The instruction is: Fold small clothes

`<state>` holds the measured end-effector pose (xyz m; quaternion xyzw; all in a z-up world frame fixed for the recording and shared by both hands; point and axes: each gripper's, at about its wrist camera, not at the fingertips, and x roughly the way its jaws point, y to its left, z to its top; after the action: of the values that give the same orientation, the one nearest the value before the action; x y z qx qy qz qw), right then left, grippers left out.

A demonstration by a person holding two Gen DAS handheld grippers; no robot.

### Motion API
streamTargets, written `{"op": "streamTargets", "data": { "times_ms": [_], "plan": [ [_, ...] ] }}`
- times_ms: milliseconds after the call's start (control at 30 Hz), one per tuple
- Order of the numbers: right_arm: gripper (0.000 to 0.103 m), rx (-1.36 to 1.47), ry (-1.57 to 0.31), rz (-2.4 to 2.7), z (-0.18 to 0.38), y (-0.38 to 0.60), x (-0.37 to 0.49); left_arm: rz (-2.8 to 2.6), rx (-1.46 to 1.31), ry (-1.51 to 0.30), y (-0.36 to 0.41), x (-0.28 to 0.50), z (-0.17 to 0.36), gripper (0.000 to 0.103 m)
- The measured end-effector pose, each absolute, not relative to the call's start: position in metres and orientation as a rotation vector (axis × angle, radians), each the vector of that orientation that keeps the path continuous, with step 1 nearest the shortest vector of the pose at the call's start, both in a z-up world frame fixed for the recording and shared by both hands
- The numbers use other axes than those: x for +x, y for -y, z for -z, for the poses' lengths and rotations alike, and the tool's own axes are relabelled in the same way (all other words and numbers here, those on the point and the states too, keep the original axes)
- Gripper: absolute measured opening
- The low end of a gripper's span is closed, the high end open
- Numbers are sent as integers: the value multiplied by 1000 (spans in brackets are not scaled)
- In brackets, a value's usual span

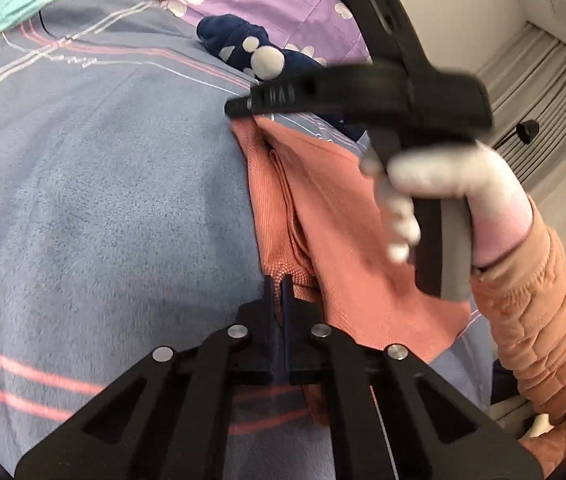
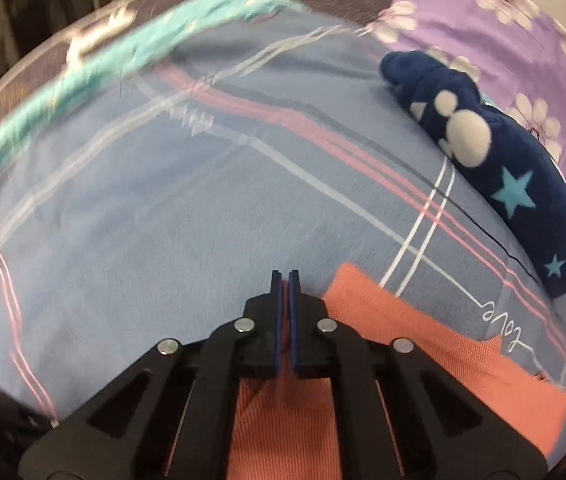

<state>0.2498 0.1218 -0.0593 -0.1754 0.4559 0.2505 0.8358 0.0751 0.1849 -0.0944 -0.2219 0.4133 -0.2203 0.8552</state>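
Pinching one orange garment [image 1: 347, 216]: left gripper [image 1: 281, 286] at edge, right gripper [image 2: 285, 280] at corner; one navy garment [image 2: 503, 168] apart.

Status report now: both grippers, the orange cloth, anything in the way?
Left gripper shut at near edge of orange cloth. Right gripper shut at its far corner. Navy star-print garment lies beyond, apart from it.

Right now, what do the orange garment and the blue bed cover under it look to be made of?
Orange garment: looks like a thin woven or fine-knit cloth, matte; fine ribbed lines run across it and it creases softly. Blue bed cover: seems a brushed, fleecy fabric, matte; the nap looks mottled and fuzzy, with printed pink and white stripes.
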Motion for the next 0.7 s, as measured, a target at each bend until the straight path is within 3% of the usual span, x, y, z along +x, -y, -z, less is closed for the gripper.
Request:
{"op": "streamTargets", "data": {
  "times_ms": [200,400,433,567,700],
  "plan": [
    [2,-248,-976,-578,67,-111,263,469,-474,-883,-189,65,99,0],
    [20,-240,-876,-677,24,-84,229,523,-535,-873,-200,52,100,1],
    [24,-300,-849,-705,18,-78,210,532,-546,-873,-202,49,100,3],
    [28,-449,-816,-797,17,-51,139,583,-543,-868,-201,42,98,30],
    [32,-556,-774,-841,27,-32,71,590,-490,-892,-192,39,96,31]
  ]
}}
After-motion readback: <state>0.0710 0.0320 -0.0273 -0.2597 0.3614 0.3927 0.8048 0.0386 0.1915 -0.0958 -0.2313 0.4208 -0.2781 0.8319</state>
